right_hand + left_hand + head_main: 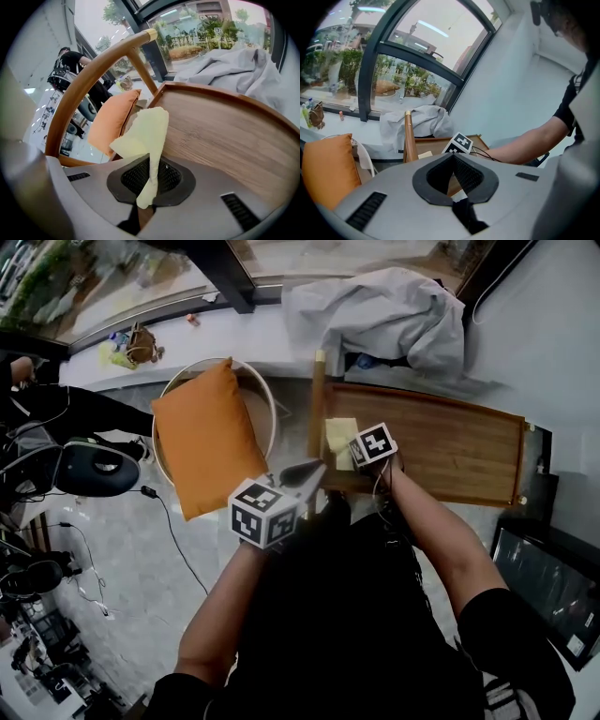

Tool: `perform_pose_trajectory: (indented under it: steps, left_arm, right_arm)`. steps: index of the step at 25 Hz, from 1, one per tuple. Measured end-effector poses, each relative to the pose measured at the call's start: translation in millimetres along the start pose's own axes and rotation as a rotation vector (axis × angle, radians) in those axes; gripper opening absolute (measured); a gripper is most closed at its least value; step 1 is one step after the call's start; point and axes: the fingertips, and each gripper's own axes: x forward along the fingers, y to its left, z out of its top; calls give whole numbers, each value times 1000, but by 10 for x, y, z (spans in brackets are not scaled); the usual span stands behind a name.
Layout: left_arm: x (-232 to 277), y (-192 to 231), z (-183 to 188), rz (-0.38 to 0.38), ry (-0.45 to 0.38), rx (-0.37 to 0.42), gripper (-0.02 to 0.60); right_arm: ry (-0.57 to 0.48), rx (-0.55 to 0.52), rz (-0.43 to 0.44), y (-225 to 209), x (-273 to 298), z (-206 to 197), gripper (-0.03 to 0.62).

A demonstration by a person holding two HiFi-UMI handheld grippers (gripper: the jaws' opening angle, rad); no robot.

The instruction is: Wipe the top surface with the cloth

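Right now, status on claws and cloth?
Right claw shut on yellow cloth, over wooden top. Left claw shut, empty. Grey sheet bunched past far rim.

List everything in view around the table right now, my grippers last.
table top: one, brown wood, right of centre
cloth: one, pale yellow, at the table's left end
curved rail: one, brown wood, along the table's left edge
cushion: one, orange, on the round chair
round chair: one, white, left of the table
draped fabric: one, light grey, beyond the table by the window
left gripper: grey, jaws together, nothing held, off the table's left end
right gripper: grey, jaws shut on the cloth
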Motion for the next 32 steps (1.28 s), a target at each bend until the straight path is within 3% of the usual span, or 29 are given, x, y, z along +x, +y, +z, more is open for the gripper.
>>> perform_pose_trajectory:
  steps: [17,32]
  left_arm:
    - [427,-760,26,-22,1,14,9]
    - [1107,-1347,-108,-12,1,-80,9]
  right_arm:
    - [-7,83,-39,-797,-501,-508,32]
    - [-1,104,-51,-1603,-1046,-1008,32]
